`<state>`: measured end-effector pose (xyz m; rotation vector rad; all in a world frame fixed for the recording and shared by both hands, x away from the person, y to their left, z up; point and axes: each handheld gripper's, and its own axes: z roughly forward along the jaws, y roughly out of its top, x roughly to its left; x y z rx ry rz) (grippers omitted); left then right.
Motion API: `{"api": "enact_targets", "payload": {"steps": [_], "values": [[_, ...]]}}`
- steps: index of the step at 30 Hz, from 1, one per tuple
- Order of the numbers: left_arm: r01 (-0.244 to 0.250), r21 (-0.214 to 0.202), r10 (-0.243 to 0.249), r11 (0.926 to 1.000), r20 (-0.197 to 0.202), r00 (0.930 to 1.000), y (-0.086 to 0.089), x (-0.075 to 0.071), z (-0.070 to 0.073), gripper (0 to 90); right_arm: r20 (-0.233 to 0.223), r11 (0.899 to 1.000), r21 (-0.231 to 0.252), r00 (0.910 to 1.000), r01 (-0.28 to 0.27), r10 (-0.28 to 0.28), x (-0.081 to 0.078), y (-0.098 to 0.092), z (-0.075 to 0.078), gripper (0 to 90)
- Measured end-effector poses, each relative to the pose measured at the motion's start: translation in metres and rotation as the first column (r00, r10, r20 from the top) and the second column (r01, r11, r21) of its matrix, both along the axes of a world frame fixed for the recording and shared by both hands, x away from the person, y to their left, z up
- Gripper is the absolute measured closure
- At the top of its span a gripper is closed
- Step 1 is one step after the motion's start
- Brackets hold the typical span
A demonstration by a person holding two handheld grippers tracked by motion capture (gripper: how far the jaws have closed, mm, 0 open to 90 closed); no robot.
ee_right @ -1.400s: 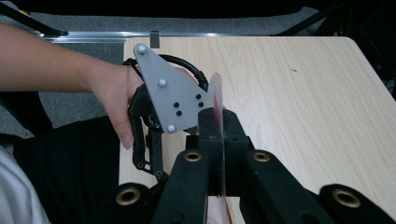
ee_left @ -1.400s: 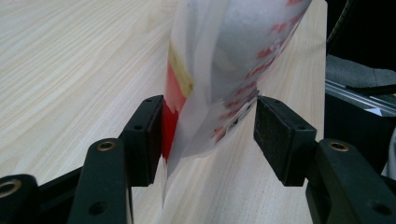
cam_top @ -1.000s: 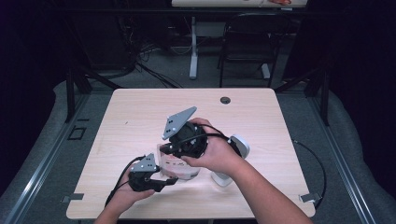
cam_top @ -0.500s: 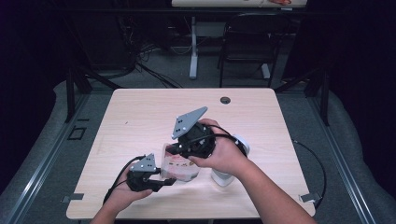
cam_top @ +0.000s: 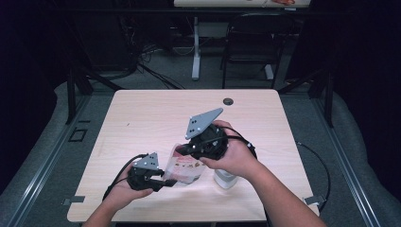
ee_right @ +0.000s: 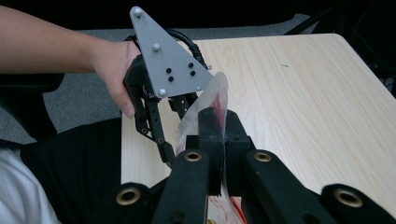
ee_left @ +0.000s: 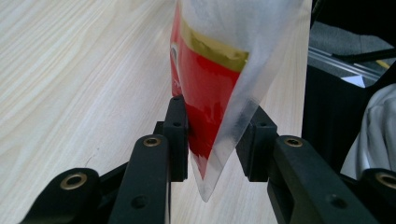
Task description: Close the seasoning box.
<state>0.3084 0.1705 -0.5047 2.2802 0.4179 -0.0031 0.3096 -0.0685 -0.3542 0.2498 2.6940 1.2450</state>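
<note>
Item: clear snack pouch (cam_top: 184, 166), held above bench (cam_top: 142, 118), spanning between grippers; right gripper (ee_right: 223, 135) clenched on upper edge; left gripper (ee_left: 215, 140) closing around lower corner, right pad not yet touching

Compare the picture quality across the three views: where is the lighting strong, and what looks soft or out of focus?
High view: the table is lit, the surrounding room dark. Left gripper view: the packet looks soft close up, its clear edge hazy. Right gripper view: the grey plate is sharp, the right gripper slightly soft.
</note>
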Motion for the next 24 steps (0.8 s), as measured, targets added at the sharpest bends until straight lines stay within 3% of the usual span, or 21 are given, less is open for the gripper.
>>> {"api": "enact_targets", "payload": {"steps": [8,13,20,24], "values": [[0.029,0.07,-0.027,0.9971,-0.023,0.9994,0.0,0.001,0.014,69.2,-0.003,1.0,0.027,0.9999,0.013,-0.013,-0.001,-0.009,0.0,89.4],[0.045,0.1,-0.041,0.994,-0.035,0.9985,-0.002,0.002,0.019,69.6,-0.003,0.999,0.033,0.9996,0.028,-0.028,-0.001,-0.016,-0.002,89.4],[0.06,0.112,-0.055,0.9919,-0.044,0.9975,-0.003,0.003,0.02,70.0,-0.005,0.998,0.041,0.9992,0.04,-0.04,-0.001,-0.023,-0.006,89.3],[0.058,0.146,-0.053,0.9875,-0.034,0.998,-0.003,0.004,0.023,70.2,-0.007,0.997,0.051,0.9987,0.05,-0.05,-0.001,-0.026,-0.009,89.1]]}}
